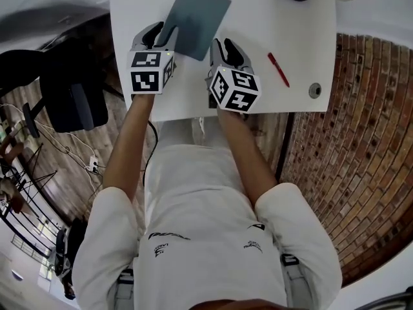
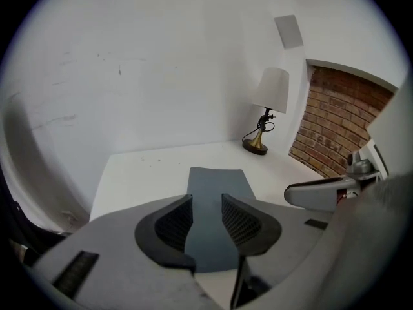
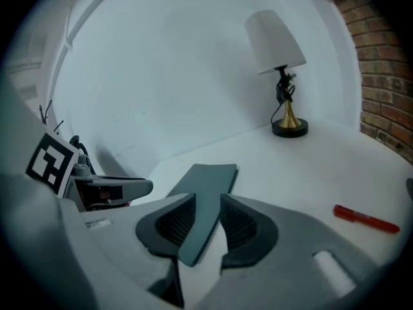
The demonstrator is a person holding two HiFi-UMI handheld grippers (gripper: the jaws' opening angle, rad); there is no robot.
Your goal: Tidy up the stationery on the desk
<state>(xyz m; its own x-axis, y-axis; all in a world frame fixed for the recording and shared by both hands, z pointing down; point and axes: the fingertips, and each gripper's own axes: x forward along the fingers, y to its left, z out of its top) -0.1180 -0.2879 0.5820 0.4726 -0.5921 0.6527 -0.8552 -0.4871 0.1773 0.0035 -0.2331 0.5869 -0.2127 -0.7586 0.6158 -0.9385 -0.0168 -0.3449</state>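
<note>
Working over a white desk (image 1: pixel 271 95), mostly bare, set into a corner of white wall. Holding a slate-grey notebook (image 1: pixel 197 19) above its middle, near edge toward the body, far end angled off to the right. Seems raised off the surface rather than lying flat, though hard to be sure.

Sharing the load between two tools: left gripper (image 1: pixel 162 36) pinched onto the near-left edge, right gripper (image 1: pixel 224 47) closed on the near-right corner, the cover caught between ribbed pads (image 2: pixel 173 223) in both gripper views. Probably gripped at two points to stop a thin cover sagging or twisting while carried.

Standing clear at the far corner, a table lamp (image 3: pixel 279 70) on a brass base. Lying loose to the right, well apart from the notebook, a red pen (image 1: pixel 278 69), likely next to collect. Past it, near the front-right edge, a small round grey thing (image 1: pixel 314 90), too small to identify.
</note>
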